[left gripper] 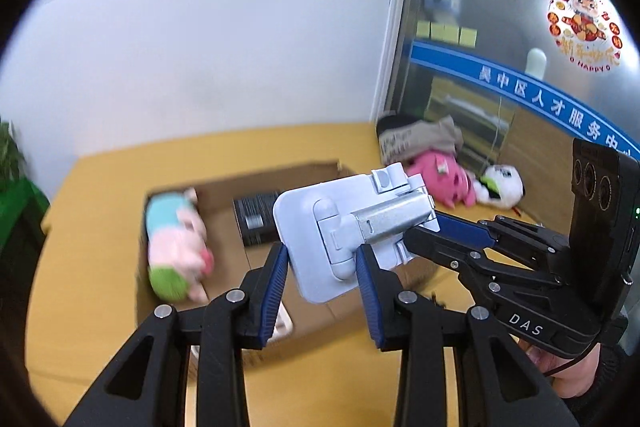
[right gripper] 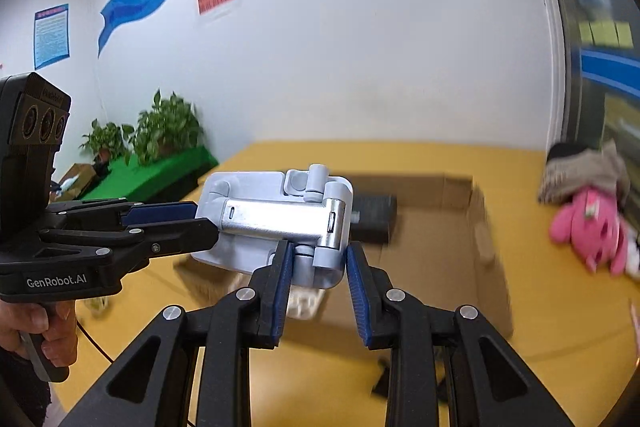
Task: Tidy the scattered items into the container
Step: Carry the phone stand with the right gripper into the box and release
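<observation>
A pale grey folding stand (left gripper: 344,227) with a silver hinged arm is held in the air above the open cardboard box (left gripper: 224,187). My left gripper (left gripper: 322,261) grips its lower edge between the blue pads. My right gripper (right gripper: 318,261) grips the stand (right gripper: 276,223) at its hinge end; it also shows in the left wrist view (left gripper: 460,231). The left gripper shows in the right wrist view (right gripper: 188,219) clamped on the stand's left edge. Inside the box lie a pink, blue and green plush (left gripper: 176,243) and a black box (left gripper: 256,219).
The yellow table (right gripper: 560,327) holds a pink plush (right gripper: 588,227), a white plush (left gripper: 502,185) and a grey-black cloth bundle (right gripper: 580,171) at the right, by a glass wall. Potted plants (right gripper: 160,131) on a green stand are at the left.
</observation>
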`<state>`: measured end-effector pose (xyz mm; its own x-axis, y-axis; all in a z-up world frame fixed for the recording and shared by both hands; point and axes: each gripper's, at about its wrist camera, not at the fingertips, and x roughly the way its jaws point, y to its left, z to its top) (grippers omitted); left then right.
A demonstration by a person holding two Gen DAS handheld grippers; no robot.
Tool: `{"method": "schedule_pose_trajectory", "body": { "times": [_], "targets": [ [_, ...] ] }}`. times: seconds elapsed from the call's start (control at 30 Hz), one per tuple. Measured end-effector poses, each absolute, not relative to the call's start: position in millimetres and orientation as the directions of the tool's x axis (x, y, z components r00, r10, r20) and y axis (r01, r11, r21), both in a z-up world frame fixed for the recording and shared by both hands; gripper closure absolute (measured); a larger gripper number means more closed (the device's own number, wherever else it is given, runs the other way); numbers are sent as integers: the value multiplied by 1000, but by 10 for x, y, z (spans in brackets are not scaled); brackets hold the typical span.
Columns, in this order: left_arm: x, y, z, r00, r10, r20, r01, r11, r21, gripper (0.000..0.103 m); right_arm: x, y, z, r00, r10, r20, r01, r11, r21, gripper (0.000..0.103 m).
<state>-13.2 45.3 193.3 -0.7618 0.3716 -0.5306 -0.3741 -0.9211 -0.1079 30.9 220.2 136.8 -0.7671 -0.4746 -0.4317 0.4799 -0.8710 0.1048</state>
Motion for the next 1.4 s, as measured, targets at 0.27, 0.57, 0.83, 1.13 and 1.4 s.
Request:
{"method": "schedule_pose_trajectory", "body": {
  "times": [0.27,0.57,0.83,1.13,1.4],
  "targets": [
    [-268,388,2380,-813,375,-446,-386,-920,-69,69,102,2045,1926,-810,-470,-350,483,-874,57,74],
    [-338,348,2515,-837,369,-403,-381,-923,-53,69,-32,1932,2160,-827,-465,-316,478,-878,40,74],
    [-245,346,2617,-848,380,-369,-392,-919,-46,78,-72,1923,2141,-834,-461,-303,470,-881,46,74],
    [-538,356,2422,-832,373,-410,-378,-923,-71,84,-346,1986,1919,-813,-480,-330,473,-875,107,74],
    [-1259,240,1857,-736,406,-542,-363,-912,-191,83,-922,2007,1422,-756,-478,-447,448,-876,179,74]
  ]
}}
